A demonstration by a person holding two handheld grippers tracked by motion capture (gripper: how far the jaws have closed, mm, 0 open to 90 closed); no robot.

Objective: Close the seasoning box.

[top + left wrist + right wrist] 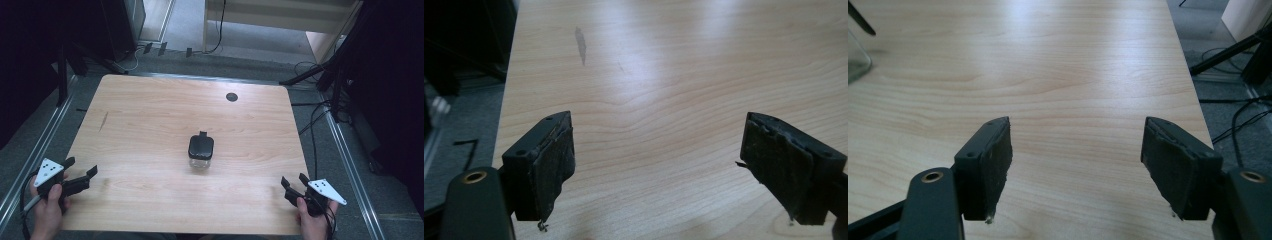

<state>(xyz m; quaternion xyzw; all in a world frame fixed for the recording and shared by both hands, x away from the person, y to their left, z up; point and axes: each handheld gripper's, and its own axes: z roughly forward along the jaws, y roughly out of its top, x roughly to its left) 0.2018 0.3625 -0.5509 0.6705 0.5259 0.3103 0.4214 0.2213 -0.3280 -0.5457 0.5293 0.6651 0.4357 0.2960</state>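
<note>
Start pose: left hand-held gripper [80,176] and right hand-held gripper [292,186] spread, empty, at near corners of light wooden surface [150,115]. Next likely: reach for small clear glass jar with black lid [201,151] mid-surface.

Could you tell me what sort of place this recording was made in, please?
Probably a lab recording station: a bare wooden table holds one black-lidded glass jar, with dark stands and loose cables on grey carpet around it.

Pale wood table [150,115] on grey carpet floor [190,30]; dark stands, cables [312,122], light-wood furniture [280,20] behind.
</note>
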